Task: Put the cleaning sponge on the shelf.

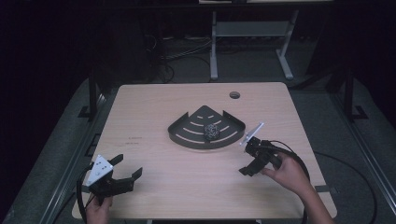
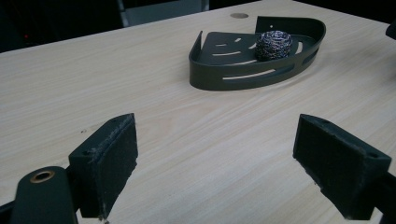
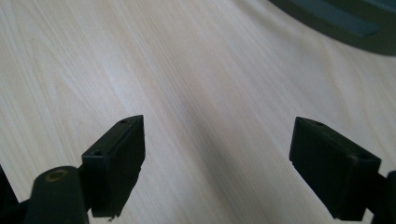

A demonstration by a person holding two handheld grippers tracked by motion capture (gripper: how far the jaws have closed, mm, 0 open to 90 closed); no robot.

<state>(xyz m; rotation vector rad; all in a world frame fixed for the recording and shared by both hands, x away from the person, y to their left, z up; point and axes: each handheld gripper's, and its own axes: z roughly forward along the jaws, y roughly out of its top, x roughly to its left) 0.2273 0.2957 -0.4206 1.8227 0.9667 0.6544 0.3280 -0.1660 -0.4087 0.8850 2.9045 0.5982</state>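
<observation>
both my claws stand wide and empty: left claw (image 1: 125,173), right claw (image 1: 247,164). steel scrubber (image 1: 212,131) sits in the corner tray (image 1: 187,135); next, i judge, the right reaches for it.

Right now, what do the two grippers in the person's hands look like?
Both are black. The left gripper carries a grey three-cornered plate with small holes on top, and so does the right gripper. Each has two blocky jaws with flat dark pads and a black cable trailing off. No sleeves are visible on the forearms.

Bare tabletop (image 1: 187,182) between tools; corner tray (image 1: 187,136) walls flank scourer (image 1: 212,131).
</observation>
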